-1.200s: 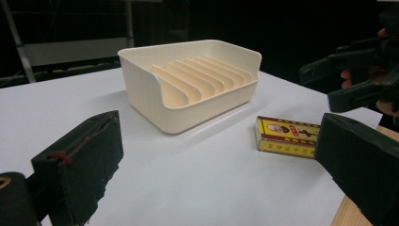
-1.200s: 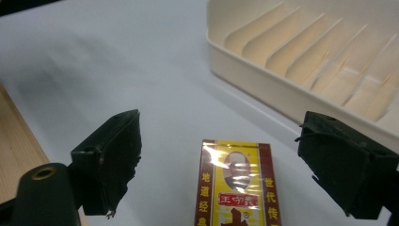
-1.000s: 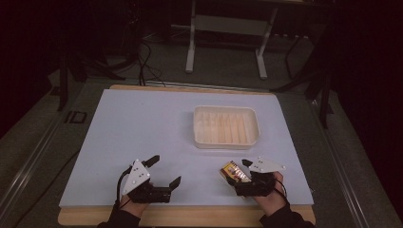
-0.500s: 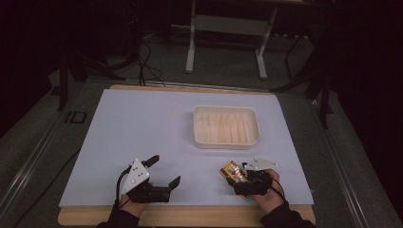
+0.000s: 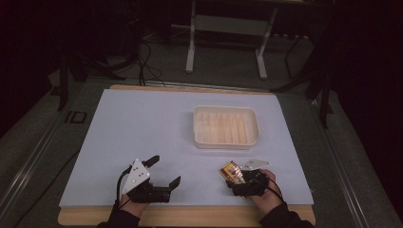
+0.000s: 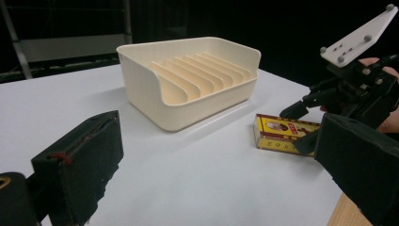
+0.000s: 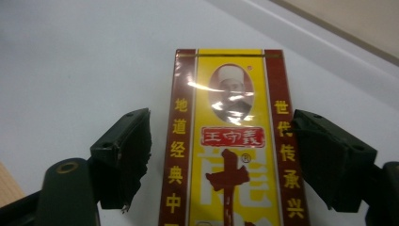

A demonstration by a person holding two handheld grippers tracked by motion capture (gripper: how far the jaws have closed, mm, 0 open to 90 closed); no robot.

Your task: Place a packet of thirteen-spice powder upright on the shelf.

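The right gripper view is showing the box's [image 7: 230, 141] yellow-and-red printed face between the right gripper's [image 7: 221, 160] wide jaws; the left gripper [image 5: 161, 172] is gaping empty near the bench's [image 5: 142, 123] front edge.

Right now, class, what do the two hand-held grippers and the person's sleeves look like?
Both the left gripper and the right gripper are black, with blocky padded jaws. Each carries a pale grey three-cornered plate studded with small knobs, and a thin black cable trails from each. The person's sleeves are dark.
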